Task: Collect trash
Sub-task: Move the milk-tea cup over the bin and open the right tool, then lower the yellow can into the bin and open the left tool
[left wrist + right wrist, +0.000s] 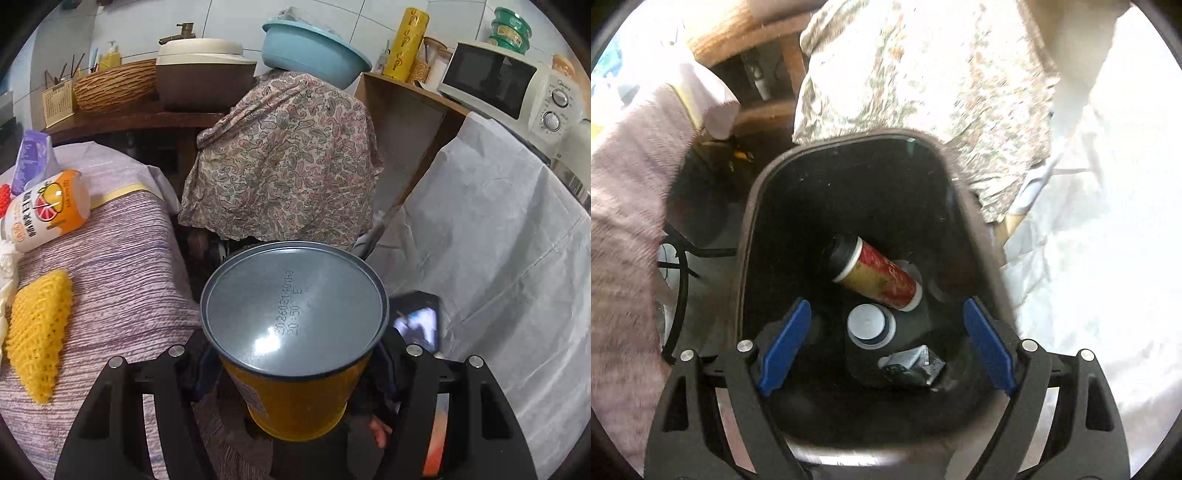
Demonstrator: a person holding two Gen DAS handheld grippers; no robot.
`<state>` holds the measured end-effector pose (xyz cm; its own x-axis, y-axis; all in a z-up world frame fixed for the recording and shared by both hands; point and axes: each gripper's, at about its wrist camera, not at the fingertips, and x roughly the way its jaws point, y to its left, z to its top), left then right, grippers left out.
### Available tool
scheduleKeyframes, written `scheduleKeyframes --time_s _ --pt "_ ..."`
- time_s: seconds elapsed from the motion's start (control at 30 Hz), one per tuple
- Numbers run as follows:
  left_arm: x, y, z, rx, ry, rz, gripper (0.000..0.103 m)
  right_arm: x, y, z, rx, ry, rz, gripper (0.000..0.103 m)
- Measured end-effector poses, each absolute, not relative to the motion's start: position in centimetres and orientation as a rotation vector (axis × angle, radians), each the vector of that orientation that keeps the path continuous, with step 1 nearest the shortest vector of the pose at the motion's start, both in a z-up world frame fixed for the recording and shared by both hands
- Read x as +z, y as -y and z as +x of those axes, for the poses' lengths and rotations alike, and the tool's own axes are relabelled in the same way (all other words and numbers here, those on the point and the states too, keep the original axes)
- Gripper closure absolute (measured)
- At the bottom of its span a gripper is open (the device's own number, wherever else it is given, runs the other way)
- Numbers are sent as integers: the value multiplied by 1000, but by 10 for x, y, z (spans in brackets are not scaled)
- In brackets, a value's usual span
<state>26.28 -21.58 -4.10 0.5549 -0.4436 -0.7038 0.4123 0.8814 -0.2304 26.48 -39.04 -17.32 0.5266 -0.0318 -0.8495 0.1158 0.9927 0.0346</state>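
My left gripper point(295, 369) is shut on a yellow can point(295, 391), its grey metal end point(291, 306) facing the camera, held in the air beside the striped-cloth table. My right gripper point(886, 343) is open and empty, its blue pads point(785, 347) spread above a dark trash bin point(753, 206). Inside the bin lie a red and yellow tube can point(877, 275), a bottle with a white cap point(870, 325) and a dark crumpled wrapper point(912, 365).
On the striped cloth point(122, 266) lie an orange-and-white drink bottle point(44, 210), a yellow foam net point(38, 332) and a purple packet point(31, 158). A paisley cloth point(288, 162) covers something ahead. A white-draped counter point(491, 236) with a microwave point(509, 85) is on the right.
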Motion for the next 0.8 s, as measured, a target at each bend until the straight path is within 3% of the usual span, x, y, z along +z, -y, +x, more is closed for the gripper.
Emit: scheduleKeyframes --time_s 0.27,0.8 --pt "-77 252 291 -497 -947 -4 38 -150 422 196 -175 -934 80 19" --pt "-179 311 325 -411 -1165 95 34 -161 450 114 -279 -903 197 19"
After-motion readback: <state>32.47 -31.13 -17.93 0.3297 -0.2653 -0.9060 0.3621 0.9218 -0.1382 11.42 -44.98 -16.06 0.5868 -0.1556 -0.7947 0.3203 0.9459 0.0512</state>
